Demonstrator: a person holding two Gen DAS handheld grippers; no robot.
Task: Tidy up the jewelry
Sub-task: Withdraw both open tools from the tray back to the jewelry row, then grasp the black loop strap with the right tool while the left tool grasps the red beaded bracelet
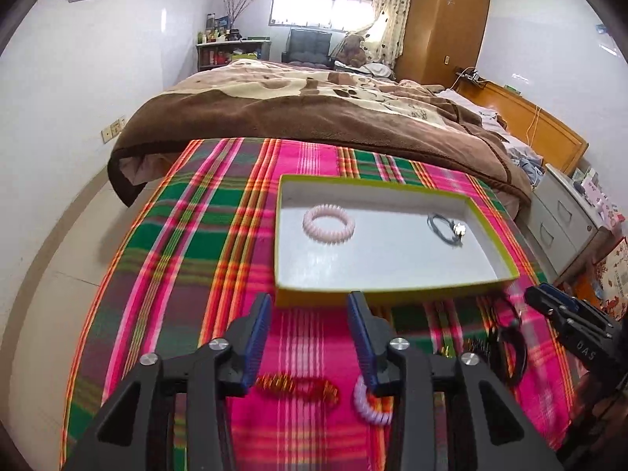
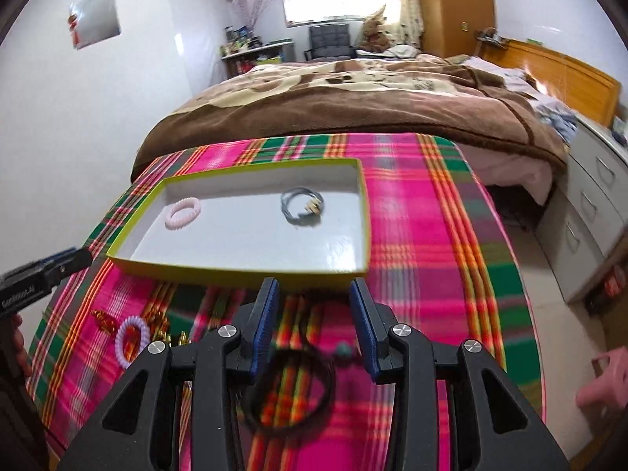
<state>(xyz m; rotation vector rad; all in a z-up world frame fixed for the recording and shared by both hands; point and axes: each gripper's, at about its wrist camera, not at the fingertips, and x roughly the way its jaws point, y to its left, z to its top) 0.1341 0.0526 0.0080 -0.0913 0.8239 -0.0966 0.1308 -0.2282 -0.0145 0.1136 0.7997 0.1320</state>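
Note:
A shallow yellow-rimmed box (image 1: 298, 297) (image 2: 235, 272) sits on the plaid cloth and holds a pink coil bracelet (image 1: 329, 223) (image 2: 183, 214) and a grey hair tie with a charm (image 1: 447, 227) (image 2: 301, 206). My left gripper (image 1: 310, 302) is open above the cloth, just before the box. A red-gold bracelet (image 1: 298, 387) and a lilac coil bracelet (image 1: 371, 408) (image 2: 131, 339) lie below it. My right gripper (image 2: 314, 290) is open over a black cord bracelet with a teal bead (image 2: 290, 388); it also shows in the left wrist view (image 1: 510, 347).
The plaid cloth (image 1: 188, 259) covers a small table that butts against a bed with a brown blanket (image 1: 314, 110). Grey drawers (image 2: 596, 212) stand to the right. The right gripper's body (image 1: 573, 333) shows at the left view's right edge. A pink stool (image 2: 604, 380) stands at the lower right.

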